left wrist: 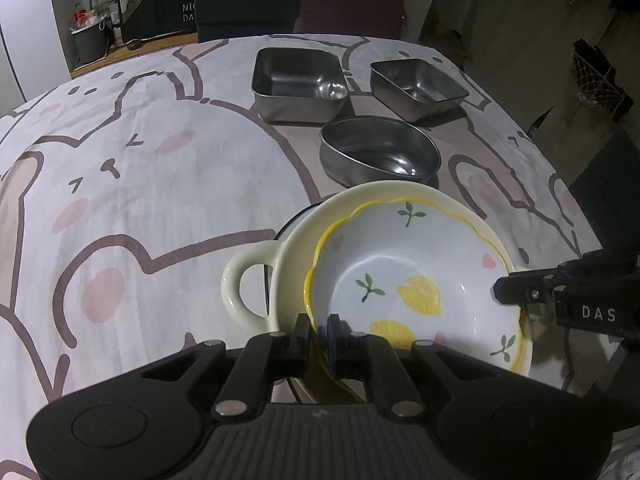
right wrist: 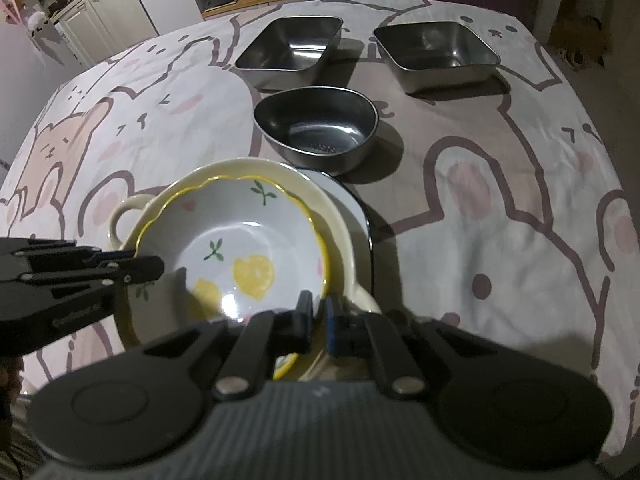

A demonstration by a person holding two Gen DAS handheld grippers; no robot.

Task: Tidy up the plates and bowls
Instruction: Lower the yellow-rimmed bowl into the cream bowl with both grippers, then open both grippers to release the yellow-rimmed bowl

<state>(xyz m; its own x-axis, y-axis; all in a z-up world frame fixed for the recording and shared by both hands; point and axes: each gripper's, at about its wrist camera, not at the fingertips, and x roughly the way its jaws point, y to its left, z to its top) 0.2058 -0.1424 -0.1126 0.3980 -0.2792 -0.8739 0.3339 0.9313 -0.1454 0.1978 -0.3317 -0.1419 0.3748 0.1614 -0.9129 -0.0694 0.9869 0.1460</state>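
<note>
Dim indoor light, from overhead. Dark shadows to the right of the steel containers [right wrist: 312,128]. Small glare spots inside the lemon bowl [right wrist: 236,256]. Strong fisheye bending at edges; corners darkened, slightly soft.

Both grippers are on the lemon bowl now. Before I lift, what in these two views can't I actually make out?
- Dark-rimmed plate under the cream bowl: only an edge shows in either view.
- Left gripper: in its own view, the lemon bowl rim hides how deep its fingers reach.
- Right gripper: blurred in its own view, so its hold on the rim is unclear.
- Cream bowl's near side: hidden behind both grippers' bodies.
</note>
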